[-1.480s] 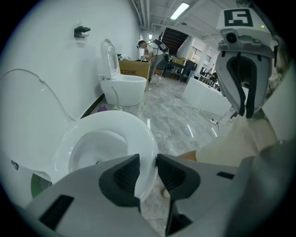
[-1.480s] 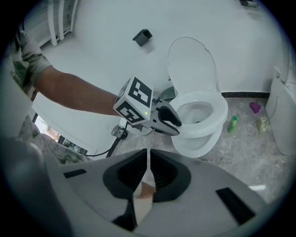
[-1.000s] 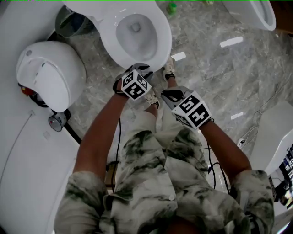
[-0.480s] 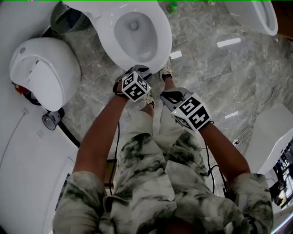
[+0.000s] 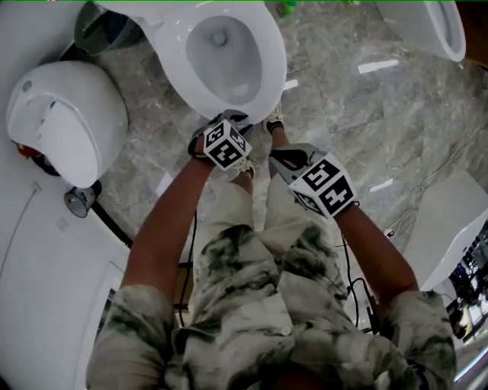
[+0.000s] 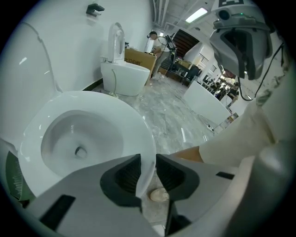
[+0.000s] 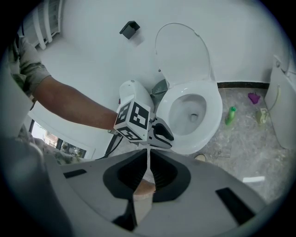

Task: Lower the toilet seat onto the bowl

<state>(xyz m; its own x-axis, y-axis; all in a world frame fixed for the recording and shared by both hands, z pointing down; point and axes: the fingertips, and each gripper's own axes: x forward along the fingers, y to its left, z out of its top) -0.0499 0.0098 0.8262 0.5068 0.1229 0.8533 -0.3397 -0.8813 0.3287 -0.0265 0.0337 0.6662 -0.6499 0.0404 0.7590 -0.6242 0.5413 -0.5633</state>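
The white toilet seat (image 5: 268, 70) lies low over the bowl (image 5: 219, 55), and the lid (image 7: 182, 53) stands upright against the wall behind. My left gripper (image 5: 232, 116) is at the seat's front edge. In the left gripper view its jaws (image 6: 148, 163) are shut on the thin front rim of the seat (image 6: 141, 121), one pad on each side. My right gripper (image 5: 279, 157) hangs to the right and nearer the person, away from the toilet. Its jaws (image 7: 148, 157) are shut with nothing between them, and it looks at the left gripper (image 7: 165, 135).
A second white toilet unit (image 5: 69, 126) stands at the left, with a mesh bin (image 5: 101, 30) beside the bowl. A green bottle (image 5: 287, 8) stands on the marble floor, another toilet (image 5: 436, 23) is at the top right, and a white box (image 5: 450, 221) at the right. The person's shoe (image 5: 274, 122) is by the bowl's front.
My left gripper has sunk a little with the seat's front rim held in it. The right gripper has dropped slightly. The toilet sits higher in the head view.
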